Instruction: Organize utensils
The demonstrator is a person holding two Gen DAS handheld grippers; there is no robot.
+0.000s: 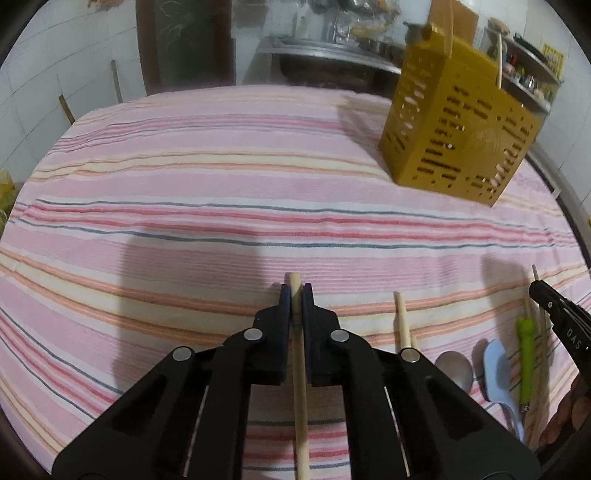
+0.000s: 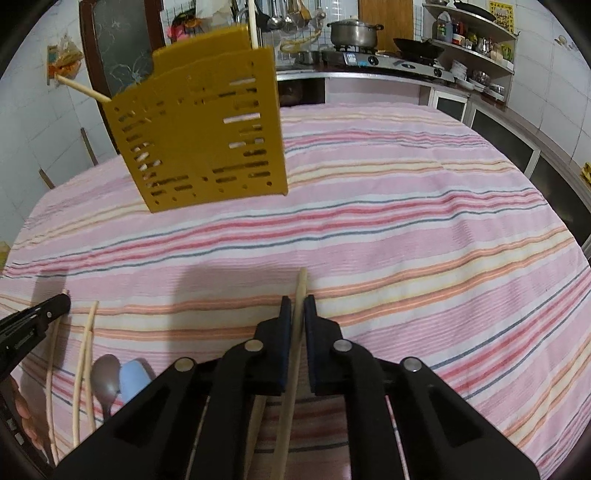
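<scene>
both black grippers are clamped on a pale wooden chopstick each, left gripper and right gripper, near the striped tablecloth's front edge, and gripping so close to the tips I'd guess either could swing or slip before reaching the mustard slotted plastic holder at the far side

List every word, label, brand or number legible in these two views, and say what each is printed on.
"DAS": white letters on the black arm of the right gripper, seen at the right edge of the left wrist view; the lettering runs on, but the rest is cut off.
Yellow poster on the far wall, above the shelves: printed marks, too small to read.
Bottles and jars on the shelf: labels too blurred to read.
Yellow utensil holder: a raised round emblem, no readable text.
</scene>
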